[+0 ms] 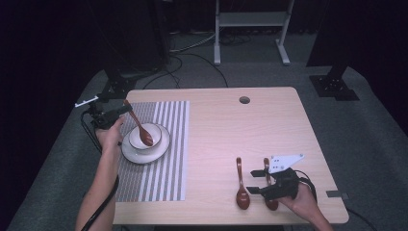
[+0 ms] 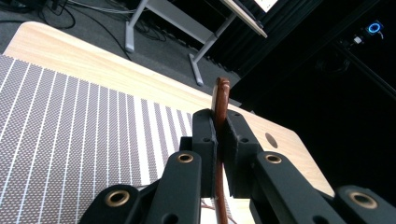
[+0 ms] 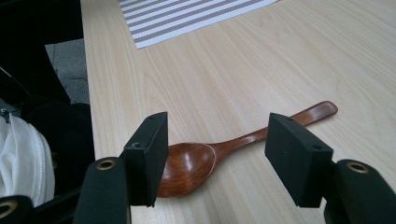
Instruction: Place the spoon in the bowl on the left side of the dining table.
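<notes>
My left gripper point(image 1: 120, 111) is shut on the handle of a brown wooden spoon point(image 1: 140, 130), whose head rests inside a white bowl point(image 1: 155, 129) on a white plate point(image 1: 161, 148). In the left gripper view the jaws pinch the spoon handle point(image 2: 220, 100) upright. My right gripper point(image 1: 253, 181) stands open low over the table's front right. One brown spoon point(image 1: 241, 187) lies just ahead of its jaws, and a second spoon point(image 1: 267, 168) lies partly under it. In the right gripper view a spoon point(image 3: 196, 161) lies flat on the wood between the open fingers point(image 3: 149, 149).
A grey-and-white striped placemat point(image 1: 159, 173) covers the table's left part under the plate. A round hole point(image 1: 244, 100) sits near the table's far edge. A white metal frame point(image 1: 252, 21) and black stands are on the floor beyond.
</notes>
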A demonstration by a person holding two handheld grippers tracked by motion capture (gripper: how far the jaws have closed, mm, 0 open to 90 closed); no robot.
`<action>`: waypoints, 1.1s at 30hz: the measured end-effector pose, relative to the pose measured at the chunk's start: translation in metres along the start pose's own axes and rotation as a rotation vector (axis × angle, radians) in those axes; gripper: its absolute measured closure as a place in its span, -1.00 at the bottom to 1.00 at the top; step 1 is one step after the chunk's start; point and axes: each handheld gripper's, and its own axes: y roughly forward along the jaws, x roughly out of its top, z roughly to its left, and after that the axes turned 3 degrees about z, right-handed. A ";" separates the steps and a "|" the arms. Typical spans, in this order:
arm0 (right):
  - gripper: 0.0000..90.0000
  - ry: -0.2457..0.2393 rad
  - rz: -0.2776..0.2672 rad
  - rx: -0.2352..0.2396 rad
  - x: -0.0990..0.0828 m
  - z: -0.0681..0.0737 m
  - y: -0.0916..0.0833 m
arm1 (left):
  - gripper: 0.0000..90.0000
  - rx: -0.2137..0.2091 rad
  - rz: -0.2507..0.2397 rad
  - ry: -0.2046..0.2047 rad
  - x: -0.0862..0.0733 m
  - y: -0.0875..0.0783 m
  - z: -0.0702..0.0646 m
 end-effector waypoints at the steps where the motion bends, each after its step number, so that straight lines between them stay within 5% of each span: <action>1: -0.15 0.000 0.000 -0.001 0.000 0.000 0.000 | 0.87 0.001 0.003 0.002 -0.001 0.000 0.001; 33: -0.15 -0.004 0.010 0.005 0.000 0.000 0.003 | 0.76 0.030 0.012 -0.090 -0.021 0.002 0.035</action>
